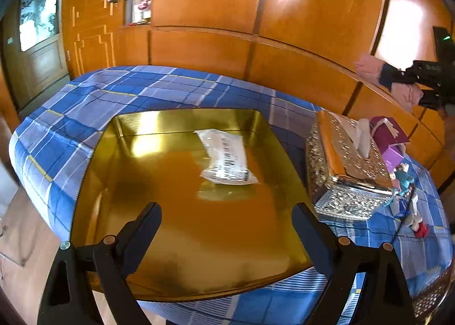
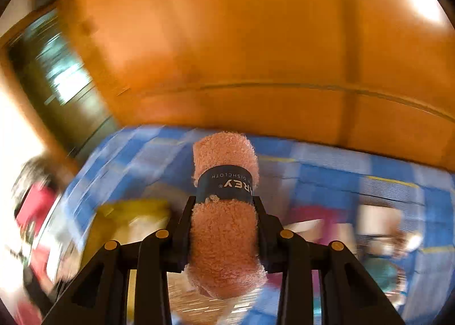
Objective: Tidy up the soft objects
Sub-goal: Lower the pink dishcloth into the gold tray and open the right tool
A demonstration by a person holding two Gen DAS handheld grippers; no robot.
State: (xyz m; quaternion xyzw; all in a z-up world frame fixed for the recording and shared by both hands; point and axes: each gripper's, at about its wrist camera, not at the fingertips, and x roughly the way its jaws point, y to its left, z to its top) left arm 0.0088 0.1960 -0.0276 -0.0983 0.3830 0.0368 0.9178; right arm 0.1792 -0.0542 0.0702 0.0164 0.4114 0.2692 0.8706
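Observation:
My right gripper [image 2: 224,205] is shut on a rolled pink dishcloth [image 2: 224,239] with a dark blue paper band, held in the air above the blue plaid table; the view is motion-blurred. In the left wrist view the right gripper [image 1: 409,77] shows at the far right, high up, with the pink dishcloth [image 1: 369,68] in it. My left gripper [image 1: 227,228] is open and empty over the near part of a shallow gold tin tray [image 1: 119,171]. A white plastic packet [image 1: 227,157] lies inside the tray toward its far side.
A silver embossed tissue box [image 1: 347,168] stands right of the tray, with a purple box [image 1: 389,137] behind it and small toy figures [image 1: 403,180] beside it. The blue plaid cloth [image 1: 85,103] covers the table. Orange wooden panels [image 1: 284,12] rise behind.

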